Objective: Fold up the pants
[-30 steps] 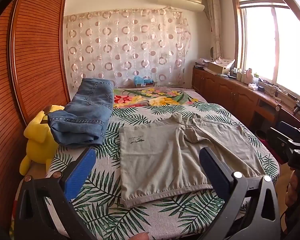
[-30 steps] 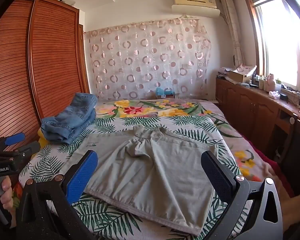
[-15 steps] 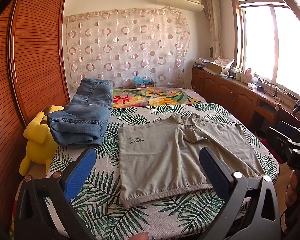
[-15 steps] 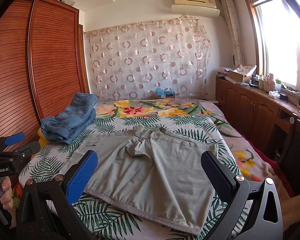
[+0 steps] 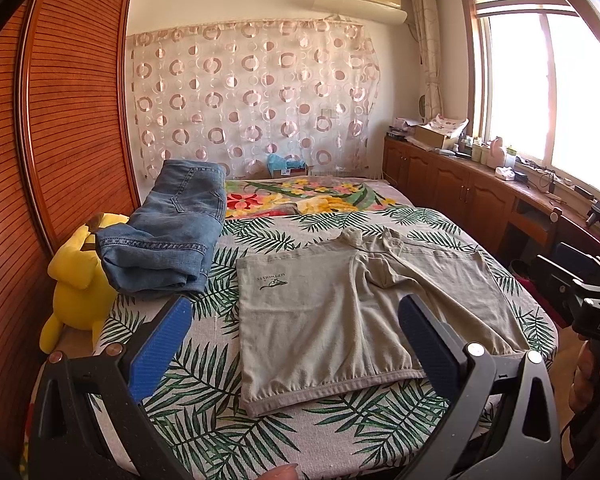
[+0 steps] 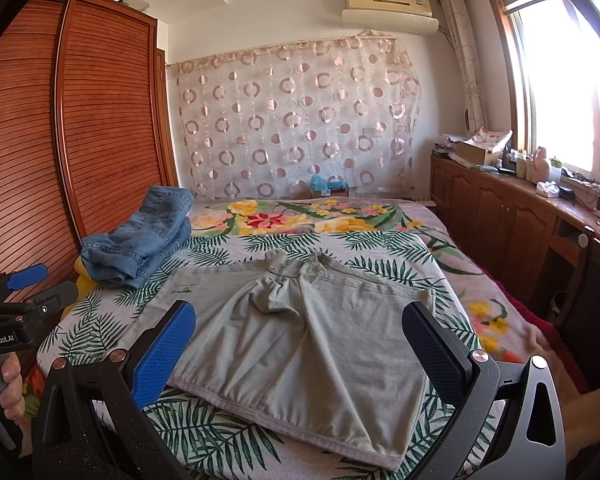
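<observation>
Grey-beige pants (image 5: pixel 340 312) lie spread flat on the leaf-print bed, waistband toward me and a small logo on the left leg; they also fill the middle of the right wrist view (image 6: pixel 312 344). My left gripper (image 5: pixel 292 336) hangs open above the near edge of the bed, its blue pads apart with nothing between them. My right gripper (image 6: pixel 298 344) is open too, held over the near waistband without touching the cloth. Each gripper shows at the other view's edge, held by a hand.
Folded blue jeans (image 5: pixel 168 236) rest at the bed's far left, beside a yellow plush toy (image 5: pixel 78 276). A wooden slatted wardrobe (image 5: pixel 60 128) lines the left. Cabinets with clutter (image 5: pixel 480 184) run under the window at the right. A floral blanket (image 6: pixel 300 220) covers the bed's far end.
</observation>
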A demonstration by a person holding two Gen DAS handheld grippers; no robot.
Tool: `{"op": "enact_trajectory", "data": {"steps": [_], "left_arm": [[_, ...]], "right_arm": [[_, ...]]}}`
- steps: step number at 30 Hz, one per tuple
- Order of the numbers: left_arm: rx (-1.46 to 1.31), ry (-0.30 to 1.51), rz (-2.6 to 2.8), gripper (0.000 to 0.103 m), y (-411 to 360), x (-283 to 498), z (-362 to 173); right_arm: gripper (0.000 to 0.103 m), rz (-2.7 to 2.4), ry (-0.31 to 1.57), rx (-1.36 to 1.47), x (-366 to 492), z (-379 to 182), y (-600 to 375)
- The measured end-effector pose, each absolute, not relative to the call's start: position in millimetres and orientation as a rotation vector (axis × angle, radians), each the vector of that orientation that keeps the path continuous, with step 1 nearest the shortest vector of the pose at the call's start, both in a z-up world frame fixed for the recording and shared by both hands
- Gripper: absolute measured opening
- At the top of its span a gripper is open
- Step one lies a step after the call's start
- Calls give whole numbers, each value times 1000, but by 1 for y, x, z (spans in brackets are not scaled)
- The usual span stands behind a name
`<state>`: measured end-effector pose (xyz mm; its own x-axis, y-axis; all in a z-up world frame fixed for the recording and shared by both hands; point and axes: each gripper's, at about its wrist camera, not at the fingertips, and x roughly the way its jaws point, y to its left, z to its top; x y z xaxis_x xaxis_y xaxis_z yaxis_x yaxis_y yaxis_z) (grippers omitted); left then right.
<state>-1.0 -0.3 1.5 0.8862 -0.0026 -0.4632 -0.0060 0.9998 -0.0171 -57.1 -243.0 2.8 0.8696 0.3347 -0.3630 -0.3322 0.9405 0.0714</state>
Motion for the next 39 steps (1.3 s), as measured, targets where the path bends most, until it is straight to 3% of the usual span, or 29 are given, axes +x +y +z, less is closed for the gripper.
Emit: {"op": "enact_trajectory", "data": {"steps": [20,39], "left_arm": [[-19,518,-4,103,0,7,1],[-45,688,20,103,41,37,-64]], "right_arm": [[103,349,390,3,-54,0,-245],[103,322,569,-122,-7,-38,-261]]}}
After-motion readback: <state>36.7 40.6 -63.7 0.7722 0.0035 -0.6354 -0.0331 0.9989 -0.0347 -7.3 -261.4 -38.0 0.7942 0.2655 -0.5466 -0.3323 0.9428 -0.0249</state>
